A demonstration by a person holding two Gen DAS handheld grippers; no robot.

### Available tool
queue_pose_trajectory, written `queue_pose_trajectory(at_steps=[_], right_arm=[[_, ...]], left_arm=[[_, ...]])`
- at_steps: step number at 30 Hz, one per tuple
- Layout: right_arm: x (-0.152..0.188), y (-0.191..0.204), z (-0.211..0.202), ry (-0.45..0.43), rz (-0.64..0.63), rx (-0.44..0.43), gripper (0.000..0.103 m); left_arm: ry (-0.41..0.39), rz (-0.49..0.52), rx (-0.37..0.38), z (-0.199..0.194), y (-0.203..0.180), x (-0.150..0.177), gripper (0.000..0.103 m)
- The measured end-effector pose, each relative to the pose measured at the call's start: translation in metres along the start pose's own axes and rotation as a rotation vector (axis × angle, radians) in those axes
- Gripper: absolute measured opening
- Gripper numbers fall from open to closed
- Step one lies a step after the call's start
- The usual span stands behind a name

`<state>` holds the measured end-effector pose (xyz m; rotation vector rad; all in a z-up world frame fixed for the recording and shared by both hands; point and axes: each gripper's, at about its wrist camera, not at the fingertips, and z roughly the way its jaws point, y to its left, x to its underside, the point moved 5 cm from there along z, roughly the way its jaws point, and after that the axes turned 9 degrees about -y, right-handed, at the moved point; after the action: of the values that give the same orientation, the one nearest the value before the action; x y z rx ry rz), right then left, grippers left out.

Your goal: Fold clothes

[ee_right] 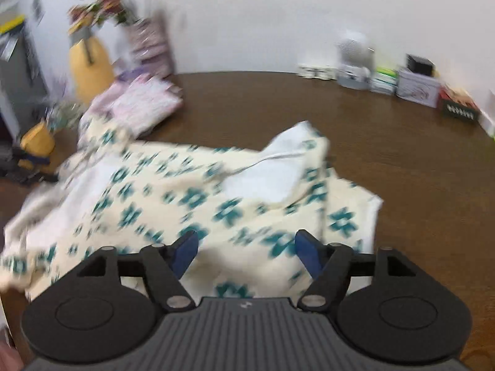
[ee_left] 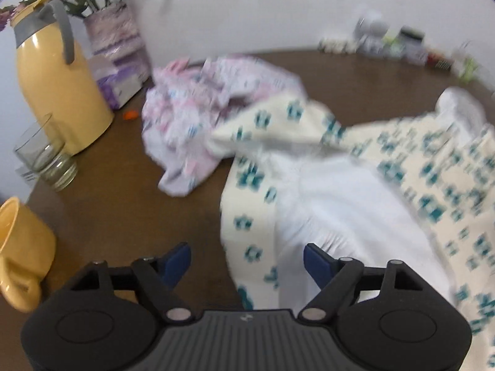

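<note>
A cream garment with teal flower prints and a white lining (ee_left: 324,191) lies rumpled on the brown table (ee_left: 123,204). It also shows in the right wrist view (ee_right: 185,198), spread wide with a white patch turned up. My left gripper (ee_left: 247,262) is open and empty over the garment's near left edge. My right gripper (ee_right: 246,253) is open and empty over the garment's near edge. A pink and white garment (ee_left: 191,117) lies crumpled behind it; it also shows in the right wrist view (ee_right: 139,102).
A yellow jug (ee_left: 55,83), a glass (ee_left: 46,157), a yellow mug (ee_left: 21,253) and a flower vase (ee_left: 117,49) stand at the left. Small boxes and bottles (ee_right: 402,80) line the table's far right by the wall.
</note>
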<state>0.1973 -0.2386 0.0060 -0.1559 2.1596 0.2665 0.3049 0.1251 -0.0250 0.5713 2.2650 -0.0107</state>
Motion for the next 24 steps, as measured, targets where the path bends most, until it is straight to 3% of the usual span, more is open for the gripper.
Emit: queue_pose_trajectory(at_steps=[2,4,9,12,13,16,17,18,20,21,22,24], right_arm=[[0.009,0.011,-0.001,0.006,-0.021,0.008,0.071],[0.018,0.011,-0.002,0.016,-0.004,0.024,0.071],[0.035,0.005,-0.002,0.038,-0.001,0.060,0.070],[0.040,0.007,-0.004,0.034,-0.038,0.078,0.070],[0.040,0.007,-0.004,0.035,-0.042,0.080,0.070],[0.041,0.008,-0.004,0.039,-0.055,0.088,0.070],[0.041,0.009,-0.004,0.040,-0.059,0.090,0.070],[0.042,0.009,-0.004,0.042,-0.063,0.093,0.070],[0.042,0.010,-0.004,0.044,-0.071,0.098,0.070],[0.042,0.010,-0.004,0.045,-0.076,0.100,0.071],[0.042,0.010,-0.004,0.047,-0.079,0.102,0.071],[0.041,0.011,-0.002,0.054,-0.082,0.101,0.075]], left_arm=[[0.002,-0.033,0.003,0.002,0.003,0.002,0.056],[0.001,-0.055,0.002,0.003,0.006,0.003,0.002],[-0.040,-0.026,-0.053,0.007,0.025,-0.014,0.002],[-0.049,-0.097,-0.092,0.019,0.054,-0.023,0.003],[-0.044,-0.114,-0.117,0.023,0.063,-0.024,0.003],[-0.024,-0.109,-0.295,0.031,0.084,-0.025,0.017],[-0.041,-0.134,-0.317,0.028,0.088,-0.026,0.018],[-0.069,-0.153,-0.293,0.023,0.086,-0.029,0.018],[-0.143,-0.166,-0.106,0.013,0.066,-0.037,0.029],[-0.151,-0.143,-0.034,0.013,0.051,-0.040,0.043],[-0.151,-0.102,0.009,0.014,0.035,-0.043,0.048],[-0.143,-0.008,0.081,0.023,0.004,-0.048,0.048]])
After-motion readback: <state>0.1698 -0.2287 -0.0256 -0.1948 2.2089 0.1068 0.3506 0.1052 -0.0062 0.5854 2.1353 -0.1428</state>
